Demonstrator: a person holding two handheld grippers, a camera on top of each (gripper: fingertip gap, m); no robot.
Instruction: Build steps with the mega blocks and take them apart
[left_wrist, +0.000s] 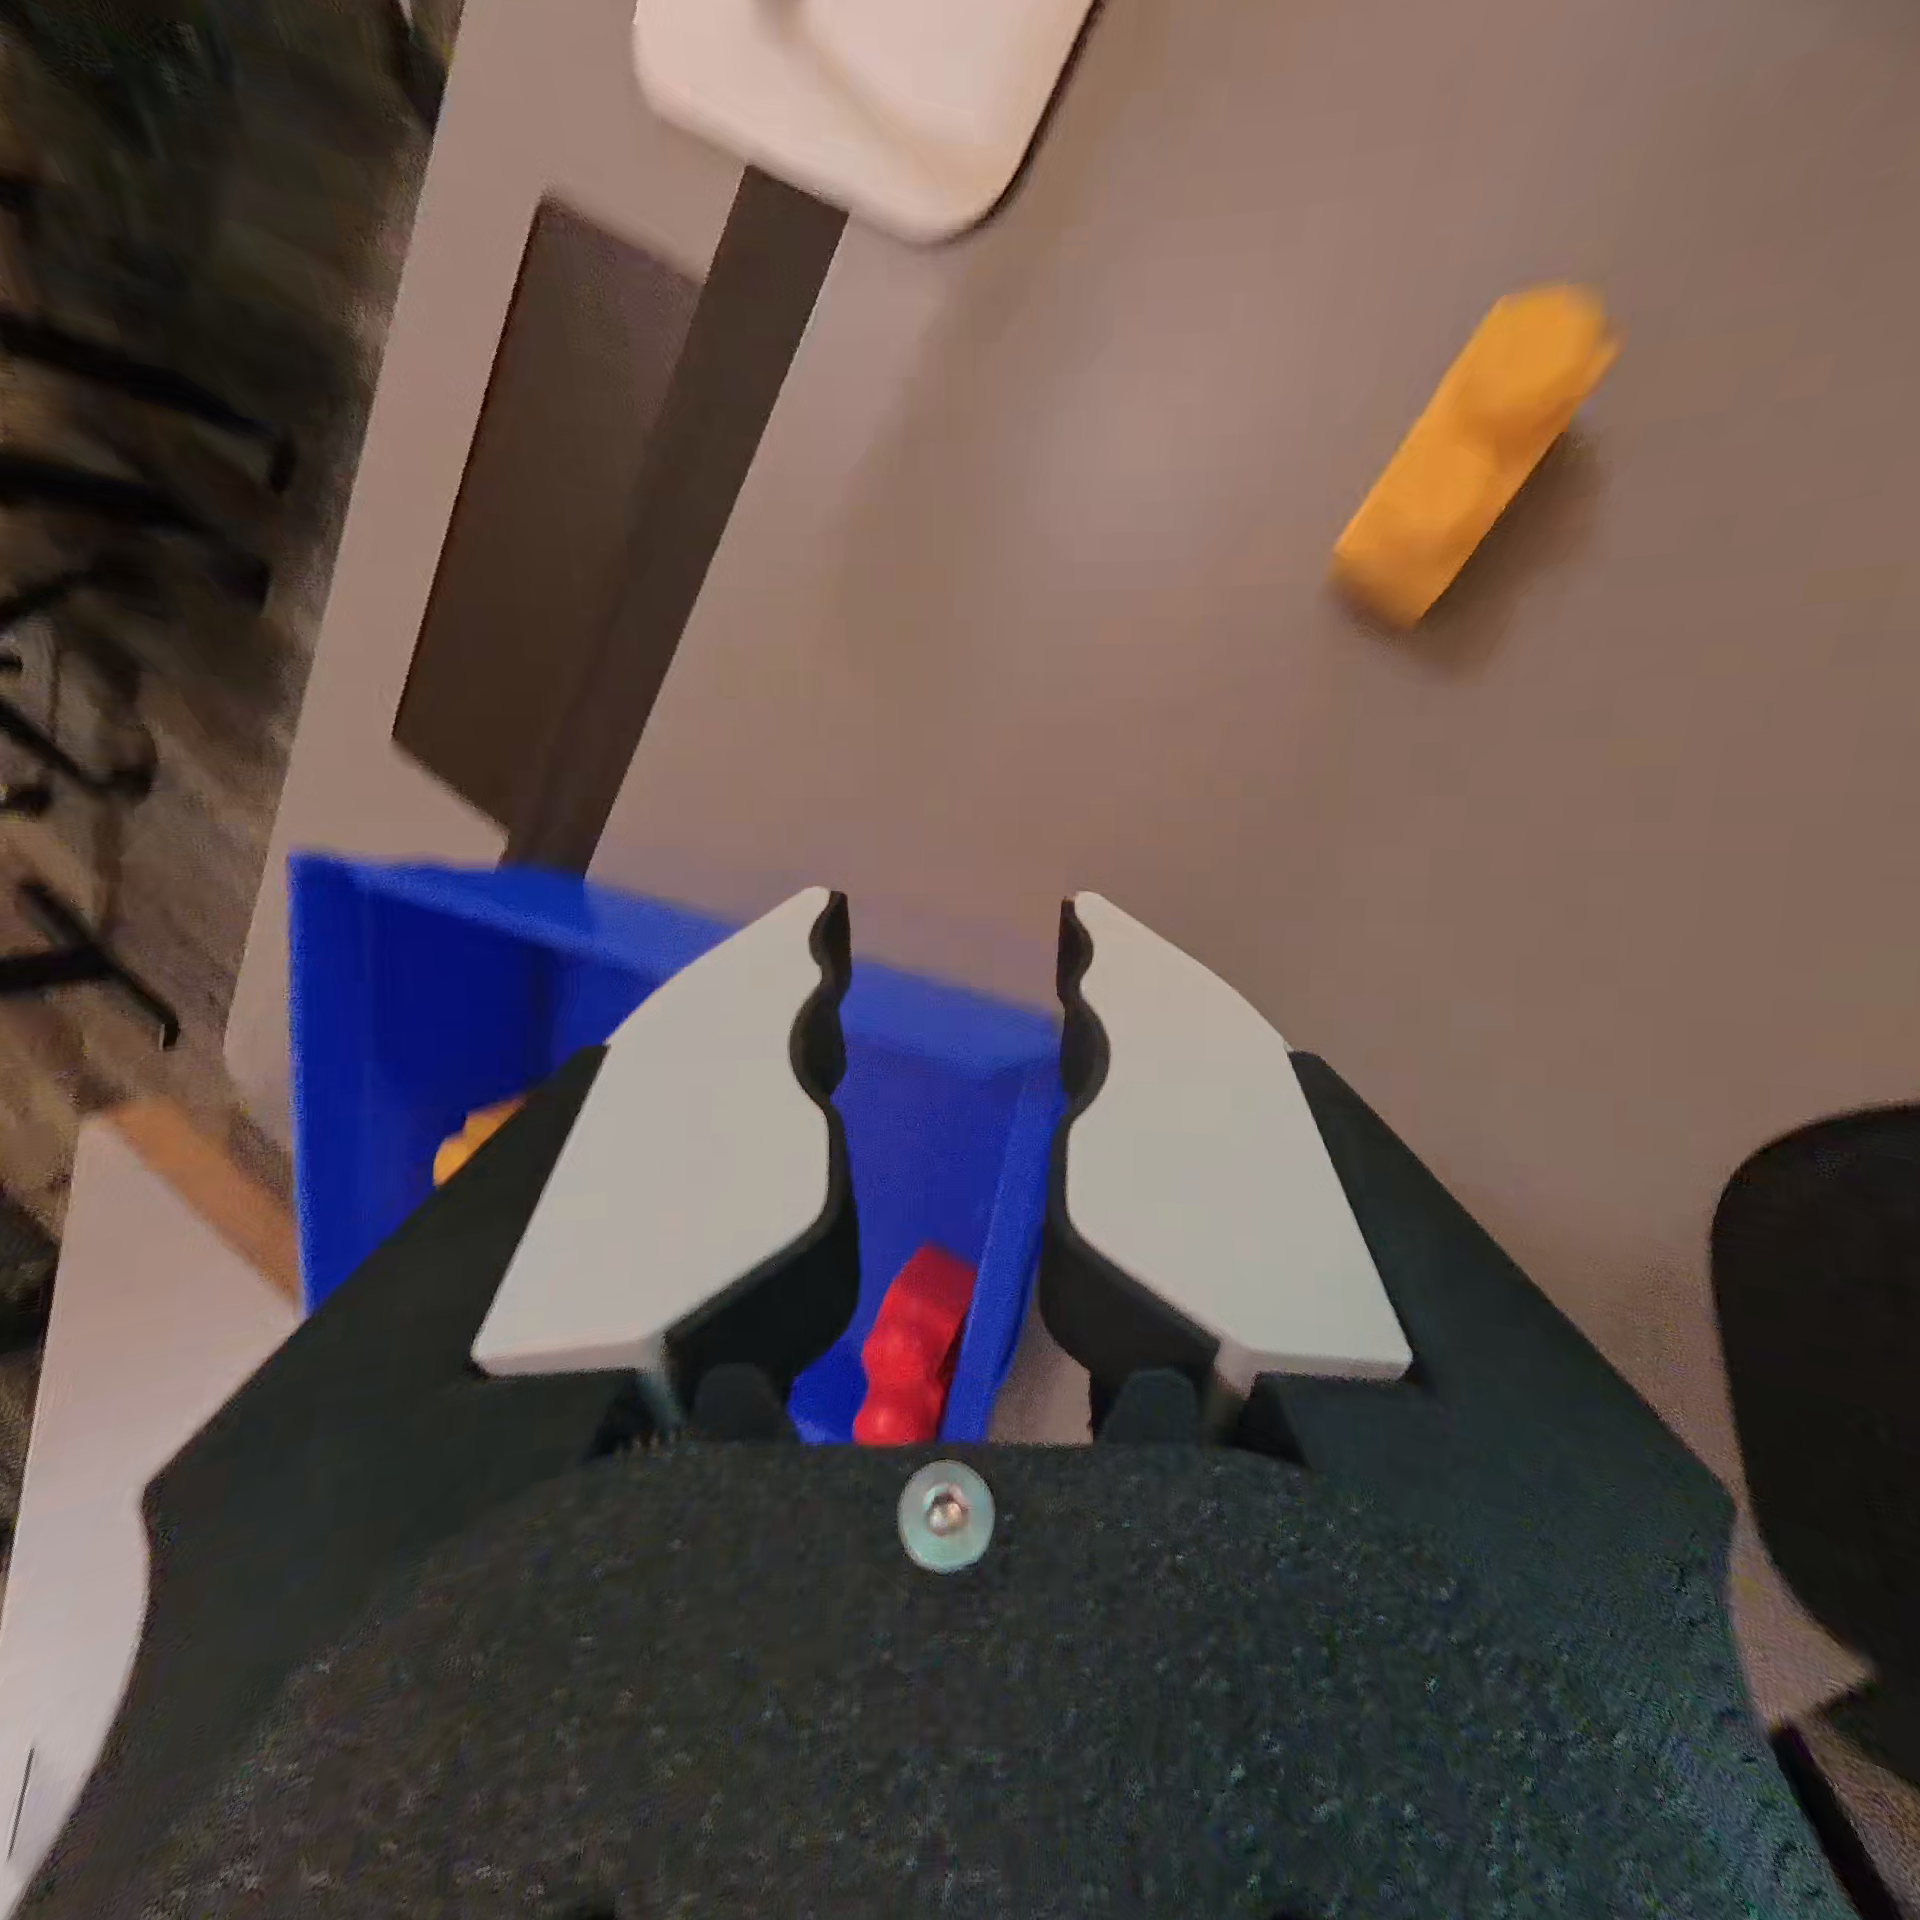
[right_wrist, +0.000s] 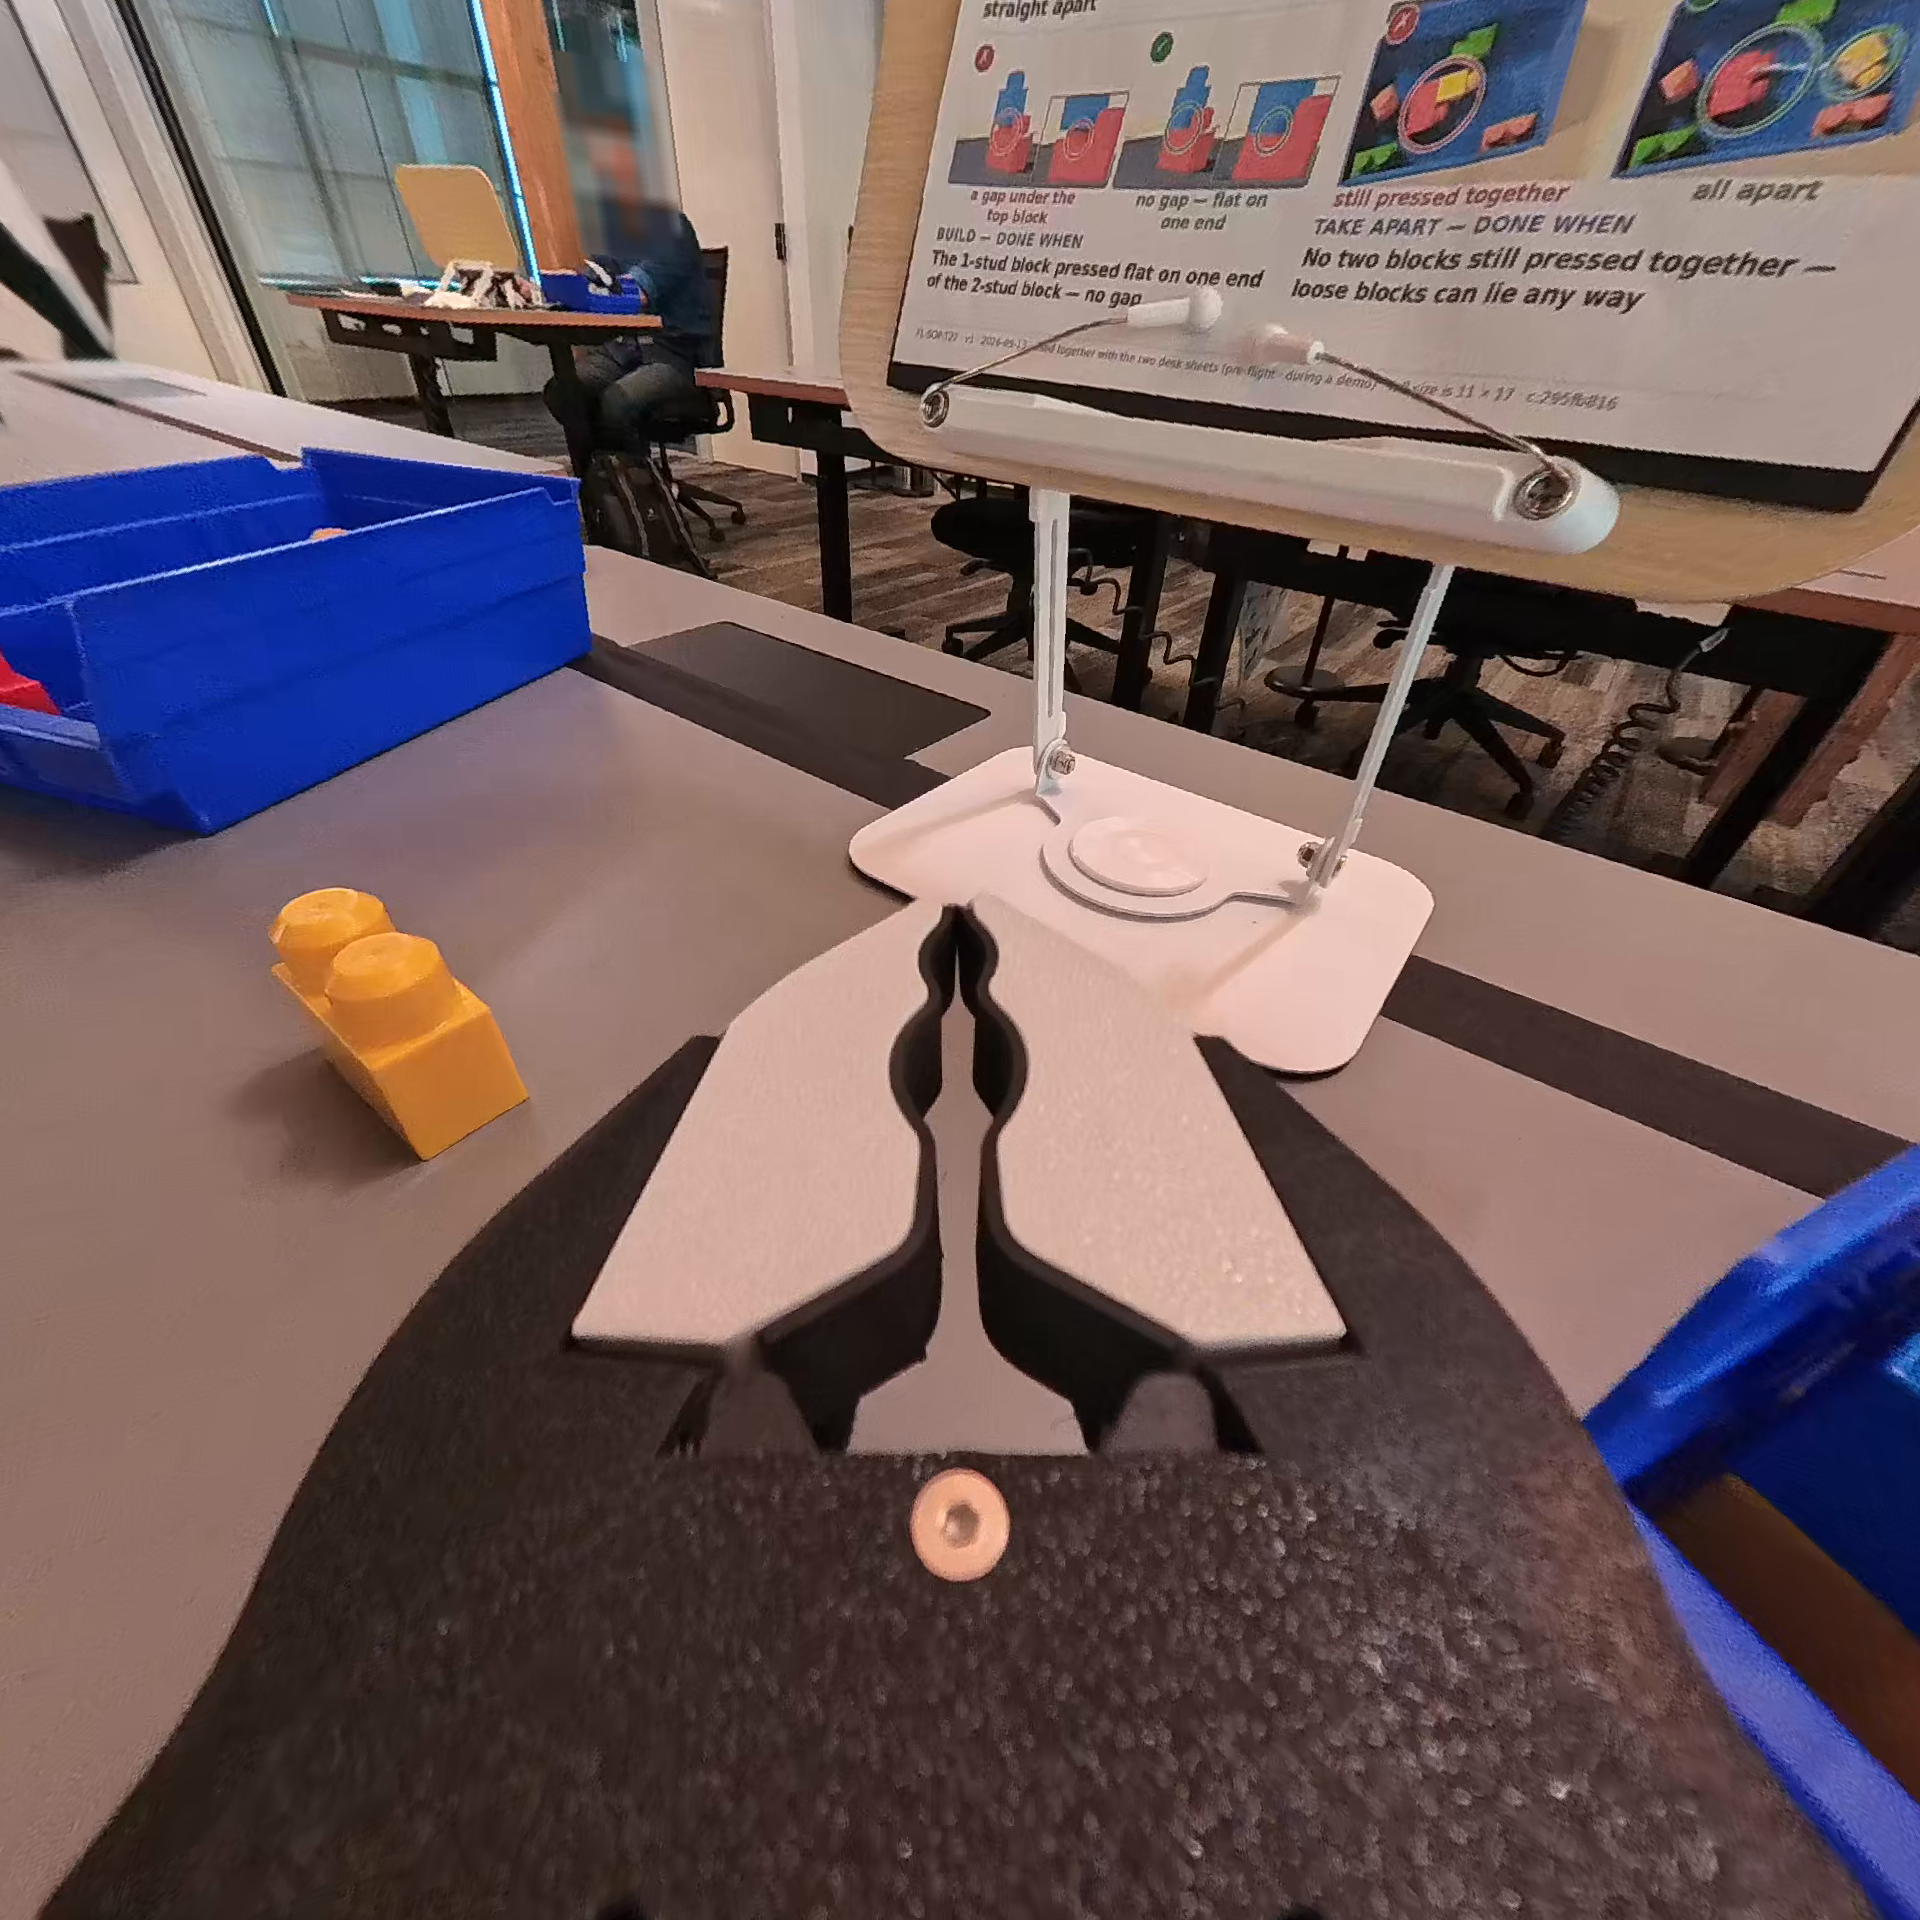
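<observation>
A yellow two-stud block (left_wrist: 1475, 452) lies alone on the grey table; it also shows in the right wrist view (right_wrist: 400, 1023), left of my right gripper. My left gripper (left_wrist: 954, 935) is open and empty, held above a blue bin (left_wrist: 416, 997). A red block (left_wrist: 914, 1351) lies in the bin below the jaws, and a yellow block (left_wrist: 473, 1138) peeks out beside the left finger. My right gripper (right_wrist: 956, 930) is shut and empty, low over the table, pointing at the white stand base (right_wrist: 1195, 894).
The blue bin (right_wrist: 312, 644) sits at the table's left. A white stand holds an instruction sheet (right_wrist: 1403, 208) at the back. Another blue bin (right_wrist: 1787, 1382) is at the right edge. A dark strip (right_wrist: 810, 707) runs across the table. A person sits at a far desk. My hands' fingertips stand some 30 centimetres from each other. The yellow two-stud block (left_wrist: 1475, 452) is about 15 centimetres from my left fingertips. The right camera catches it too, in the right wrist view (right_wrist: 340, 937).
</observation>
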